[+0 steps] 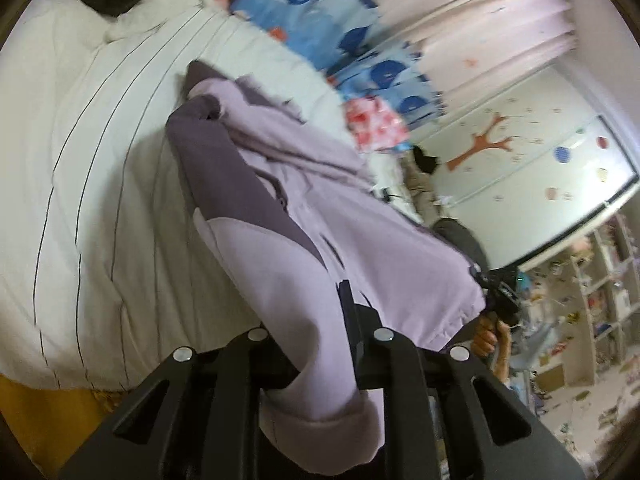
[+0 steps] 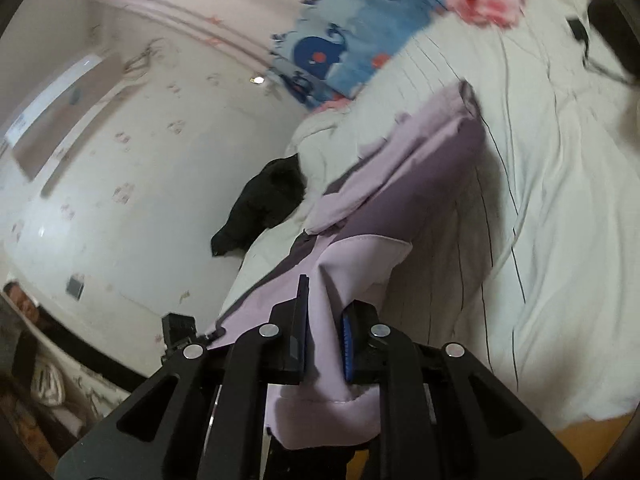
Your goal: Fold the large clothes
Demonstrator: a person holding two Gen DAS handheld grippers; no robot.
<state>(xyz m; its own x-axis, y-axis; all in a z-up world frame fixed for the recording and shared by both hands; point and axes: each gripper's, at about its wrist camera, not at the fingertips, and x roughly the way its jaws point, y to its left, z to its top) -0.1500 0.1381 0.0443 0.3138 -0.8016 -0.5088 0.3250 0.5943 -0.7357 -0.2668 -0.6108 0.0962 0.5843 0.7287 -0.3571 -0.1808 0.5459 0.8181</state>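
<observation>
Hanging between my two tongs, the large lilac fleece jacket with dark purple panels (image 1: 304,208) is lifted at its near hem, while its far end rests on the bed. My left tongs (image 1: 320,320) are clenched on one part of the lilac hem; the fabric bunches over the jaws and spills down between the black linkage arms. My right tongs (image 2: 324,332) are clenched on another part of the hem, with the cloth pinched between the black finger and the blue-padded finger (image 2: 346,344). In the left wrist view, my right hand (image 1: 486,334) is seen at the jacket's far corner, wrapped around the black handle of the other tool.

The white quilt with thin dark stripes (image 1: 92,160) covers the bed beneath the jacket. A light-blue blanket printed with dark blue whales (image 1: 304,8) lies at the far edge of the bed, and a pink and red patterned cloth (image 1: 374,124) sits just beside it. In the right wrist view, a black garment (image 2: 264,204) lies on the quilt near the jacket's far left side. Beyond the bed stand a pale pink curtain with small stars (image 1: 480,20), a white wardrobe door with an orange tree decal (image 1: 520,152) and cluttered white shelves (image 1: 592,304).
</observation>
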